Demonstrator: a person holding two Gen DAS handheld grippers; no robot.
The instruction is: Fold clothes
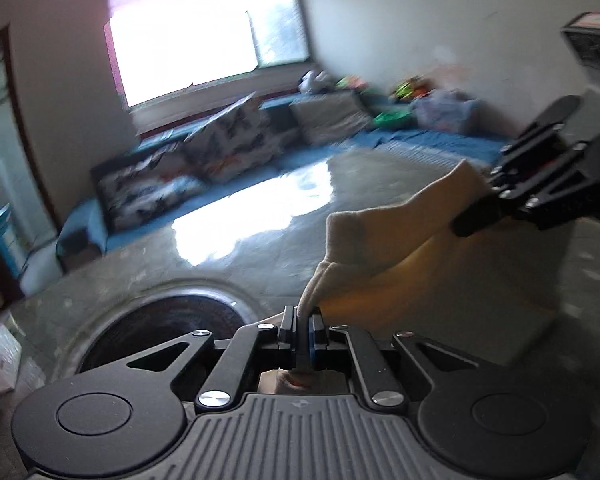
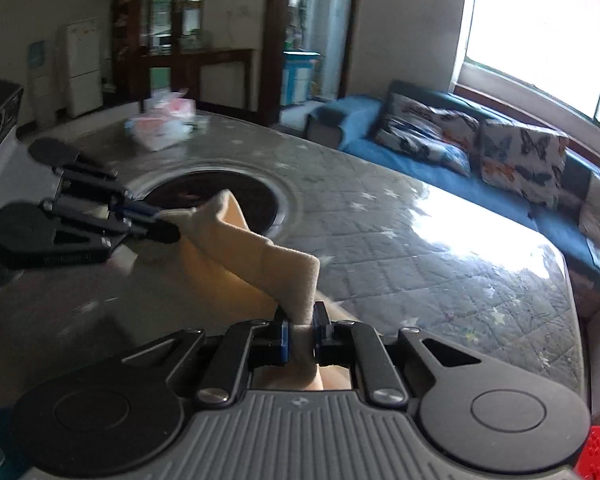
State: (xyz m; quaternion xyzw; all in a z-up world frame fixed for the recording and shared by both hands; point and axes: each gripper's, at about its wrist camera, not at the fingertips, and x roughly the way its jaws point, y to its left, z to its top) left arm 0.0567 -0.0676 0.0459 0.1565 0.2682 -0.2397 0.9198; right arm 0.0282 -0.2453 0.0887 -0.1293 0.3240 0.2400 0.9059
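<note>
A cream, fleecy garment (image 1: 384, 236) hangs stretched in the air between my two grippers, above the table. My left gripper (image 1: 303, 320) is shut on one end of it; in the right wrist view it (image 2: 162, 222) is at the left, pinching the far end. My right gripper (image 2: 301, 326) is shut on the other end of the garment (image 2: 256, 256); in the left wrist view it (image 1: 472, 216) is at the right edge. The rest of the cloth droops below the held edge toward the table.
The round table (image 2: 400, 240) has a grey star-patterned quilted cover under glass and a dark round inset (image 2: 220, 196) at its centre. A pink-and-white bag (image 2: 164, 124) lies at its far side. A blue sofa with butterfly cushions (image 2: 520, 160) runs under the window.
</note>
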